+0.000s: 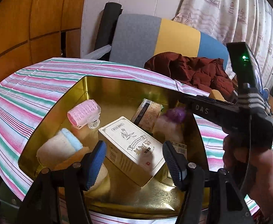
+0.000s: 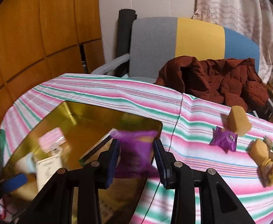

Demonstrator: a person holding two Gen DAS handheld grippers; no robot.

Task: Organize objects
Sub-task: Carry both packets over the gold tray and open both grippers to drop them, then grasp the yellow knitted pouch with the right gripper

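A gold tin (image 1: 116, 91) sits on the striped tablecloth (image 1: 34, 85). In it lie a cream printed box (image 1: 130, 147), a pink hair roller (image 1: 84, 114), a rolled pale towel (image 1: 60, 147) and a flat packet (image 1: 149, 112). My left gripper (image 1: 134, 164) is open and empty just above the cream box. My right gripper (image 2: 136, 156) is shut on a purple snack packet (image 2: 134, 153) and holds it over the tin's right edge (image 2: 155, 125). The right gripper also shows in the left wrist view (image 1: 175, 113), with the purple packet.
On the cloth right of the tin lie another purple packet (image 2: 224, 140), a tan sponge block (image 2: 238, 120) and a yellow wrapped item (image 2: 265, 158). A dark red jacket (image 2: 211, 78) lies on a grey, yellow and blue chair (image 2: 192, 35) behind the table. Wood panelling stands at left.
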